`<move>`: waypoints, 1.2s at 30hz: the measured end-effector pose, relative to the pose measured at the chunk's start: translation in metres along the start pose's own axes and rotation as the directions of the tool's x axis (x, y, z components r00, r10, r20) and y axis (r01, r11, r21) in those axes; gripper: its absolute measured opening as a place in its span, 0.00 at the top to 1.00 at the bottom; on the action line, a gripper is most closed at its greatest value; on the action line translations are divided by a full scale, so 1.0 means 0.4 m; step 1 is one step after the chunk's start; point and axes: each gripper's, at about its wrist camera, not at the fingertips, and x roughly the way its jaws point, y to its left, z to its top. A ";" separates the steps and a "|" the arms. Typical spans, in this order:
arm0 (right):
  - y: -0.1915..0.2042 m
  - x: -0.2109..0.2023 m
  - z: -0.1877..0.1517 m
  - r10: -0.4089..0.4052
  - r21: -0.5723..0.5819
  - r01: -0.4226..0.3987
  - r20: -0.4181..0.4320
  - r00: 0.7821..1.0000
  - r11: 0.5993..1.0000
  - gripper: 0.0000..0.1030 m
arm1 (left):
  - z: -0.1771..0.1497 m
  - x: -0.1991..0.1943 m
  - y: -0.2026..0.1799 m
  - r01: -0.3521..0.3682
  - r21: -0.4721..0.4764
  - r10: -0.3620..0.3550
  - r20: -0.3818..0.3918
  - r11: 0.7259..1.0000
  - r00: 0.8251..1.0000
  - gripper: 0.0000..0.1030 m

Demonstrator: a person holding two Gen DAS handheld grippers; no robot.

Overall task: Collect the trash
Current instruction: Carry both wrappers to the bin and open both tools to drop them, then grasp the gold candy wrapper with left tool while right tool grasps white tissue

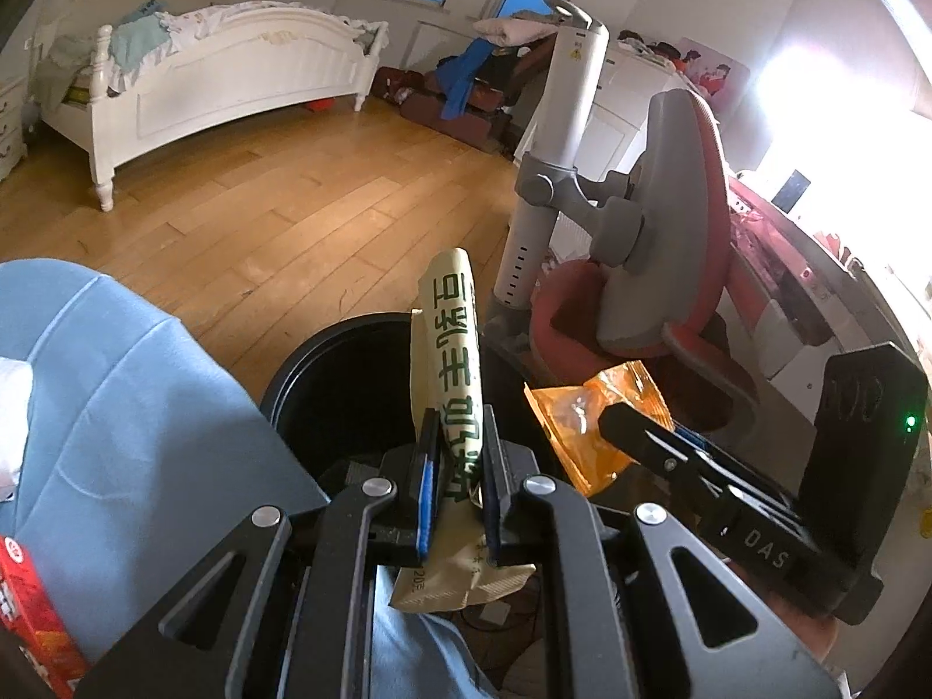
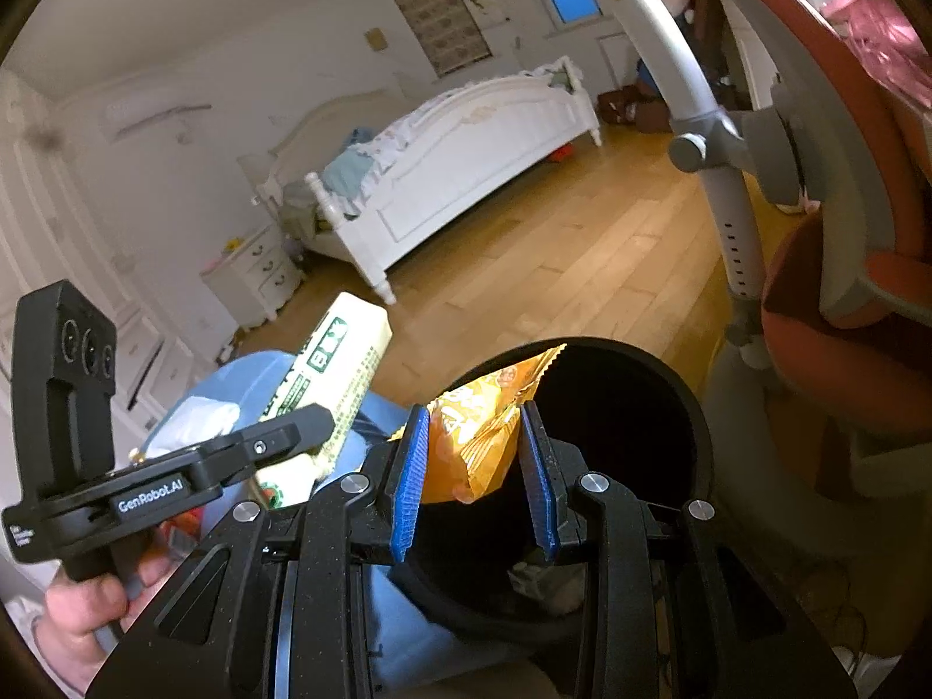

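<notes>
You're near the drop: your left gripper pinches a cream paper wrapper upright at frame centre, beside the black bin. Your right gripper has its jaws fairly wide around a crinkly orange foil packet over the round bin mouth (something pale already lies inside). Both pieces remain unreleased, I judge.

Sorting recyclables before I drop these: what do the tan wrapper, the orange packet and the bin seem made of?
The tan green-printed wrapper looks like matte paper or paper-laminate: it holds sharp creases. The orange crinkled packet seems to be glossy translucent plastic film; light glows through it. The round black bin looks like smooth moulded plastic, though metal cannot be ruled out.
</notes>
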 end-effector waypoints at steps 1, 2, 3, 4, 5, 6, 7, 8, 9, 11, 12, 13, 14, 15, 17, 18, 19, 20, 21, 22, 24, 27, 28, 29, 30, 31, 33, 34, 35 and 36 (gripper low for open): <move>-0.002 0.002 0.001 -0.001 0.003 0.001 -0.003 1.000 1.000 0.65 | 0.005 0.004 -0.002 0.001 0.001 -0.001 0.004 1.000 1.000 0.85; -0.006 0.006 0.002 -0.004 0.007 0.004 -0.007 1.000 1.000 0.64 | 0.005 0.007 -0.003 0.001 0.004 -0.001 0.004 1.000 1.000 0.85; -0.008 0.007 0.003 -0.004 0.010 0.004 -0.009 1.000 1.000 0.58 | 0.010 0.011 -0.006 -0.001 0.012 0.001 0.000 1.000 1.000 0.82; -0.013 0.010 0.004 -0.013 0.016 0.013 -0.009 1.000 1.000 0.51 | 0.013 0.013 -0.007 -0.005 0.017 0.005 -0.003 1.000 1.000 0.70; -0.015 0.008 0.005 -0.015 0.020 0.015 -0.003 1.000 1.000 0.39 | 0.016 0.015 -0.008 -0.009 0.019 0.009 -0.003 1.000 1.000 0.59; -0.019 0.006 0.006 -0.013 0.023 0.013 0.003 1.000 1.000 0.36 | 0.019 0.009 -0.007 -0.011 0.010 0.011 0.015 1.000 1.000 0.36; -0.021 0.004 0.009 -0.012 0.022 0.012 0.003 1.000 1.000 0.36 | 0.019 0.000 -0.005 -0.011 0.002 0.011 0.039 1.000 0.999 0.22; -0.021 0.002 0.010 -0.017 0.019 0.017 0.003 1.000 1.000 0.36 | 0.019 -0.017 -0.004 -0.007 -0.005 0.008 0.073 1.000 0.997 0.21; -0.019 0.000 0.010 -0.021 0.017 0.021 0.005 1.000 1.000 0.36 | 0.021 -0.023 -0.003 -0.005 -0.005 0.005 0.081 1.000 0.997 0.20; -0.017 -0.006 0.009 -0.022 0.016 0.022 0.005 1.000 1.000 0.36 | 0.020 -0.038 0.000 -0.010 -0.005 0.010 0.083 1.000 0.996 0.20; -0.015 -0.008 0.008 -0.023 0.016 0.023 0.005 1.000 1.000 0.36 | 0.018 -0.045 0.000 -0.018 -0.006 0.019 0.089 1.000 0.996 0.20; -0.010 -0.010 0.006 -0.024 0.016 0.024 0.005 1.000 1.000 0.36 | 0.015 -0.055 0.000 -0.030 -0.004 0.030 0.097 1.000 0.995 0.20; -0.006 -0.012 0.006 -0.022 0.015 0.022 0.005 1.000 1.000 0.36 | 0.013 -0.065 0.000 -0.045 -0.001 0.045 0.104 0.999 0.994 0.19; 0.003 -0.014 0.003 -0.018 0.012 0.018 0.004 1.000 1.000 0.36 | 0.008 -0.082 0.000 -0.070 0.003 0.070 0.113 0.998 0.991 0.15; 0.022 -0.018 0.001 -0.009 0.005 0.009 0.001 1.000 1.000 0.36 | -0.002 -0.113 -0.001 -0.112 0.014 0.110 0.136 0.994 0.985 0.12; 0.035 -0.019 0.000 -0.002 -0.002 0.002 0.001 1.000 1.000 0.36 | -0.008 -0.137 -0.001 -0.139 0.026 0.133 0.154 0.990 0.979 0.10; 0.046 -0.021 -0.001 0.004 -0.007 -0.004 -0.001 1.000 1.000 0.36 | -0.013 -0.156 0.000 -0.159 0.035 0.151 0.168 0.987 0.974 0.08; 0.061 -0.022 -0.001 0.011 -0.015 -0.011 -0.003 1.000 1.000 0.36 | -0.019 -0.175 0.001 -0.180 0.044 0.170 0.181 0.983 0.969 0.07; 0.075 -0.022 -0.001 0.019 -0.022 -0.019 -0.006 1.000 1.000 0.36 | -0.024 -0.203 0.006 -0.212 0.053 0.198 0.198 0.976 0.960 0.06; 0.094 -0.021 -0.001 0.029 -0.031 -0.029 -0.010 1.000 0.999 0.36 | -0.027 -0.219 0.009 -0.226 0.056 0.210 0.206 0.973 0.956 0.05; 0.141 -0.018 -0.003 0.057 -0.047 -0.058 -0.020 0.998 0.997 0.35 | -0.037 -0.262 0.023 -0.261 0.058 0.242 0.227 0.964 0.943 0.05; 0.195 -0.010 -0.005 0.095 -0.071 -0.098 -0.035 0.995 0.993 0.27 | -0.057 -0.320 0.056 -0.321 0.057 0.298 0.245 0.945 0.922 0.05; 0.220 -0.002 -0.008 0.114 -0.081 -0.117 -0.049 0.992 0.990 0.27 | -0.064 -0.338 0.071 -0.337 0.055 0.314 0.246 0.940 0.917 0.05; 0.242 0.006 -0.011 0.132 -0.088 -0.138 -0.066 0.989 0.987 0.25 | -0.071 -0.352 0.085 -0.350 0.052 0.328 0.245 0.935 0.912 0.05; 0.261 0.015 -0.013 0.151 -0.092 -0.159 -0.083 0.985 0.983 0.25 | -0.082 -0.369 0.105 -0.366 0.047 0.344 0.243 0.930 0.907 0.05; 0.285 0.030 -0.018 0.174 -0.095 -0.184 -0.111 0.979 0.978 0.25 | -0.093 -0.384 0.124 -0.380 0.041 0.360 0.240 0.924 0.902 0.05; 0.327 0.053 -0.025 0.195 -0.104 -0.212 -0.153 0.969 0.972 0.25 | -0.114 -0.414 0.173 -0.406 0.023 0.390 0.228 0.914 0.892 0.05; 0.355 0.066 -0.029 0.209 -0.113 -0.231 -0.175 0.962 0.966 0.25 | -0.129 -0.430 0.199 -0.416 0.012 0.403 0.221 0.909 0.888 0.05; 0.383 0.077 -0.032 0.225 -0.122 -0.251 -0.196 0.955 0.960 0.25 | -0.143 -0.451 0.236 -0.428 -0.004 0.420 0.210 0.904 0.883 0.05; 0.414 0.087 -0.034 0.238 -0.134 -0.269 -0.214 0.947 0.954 0.25 | -0.152 -0.468 0.267 -0.438 -0.015 0.432 0.203 0.899 0.879 0.05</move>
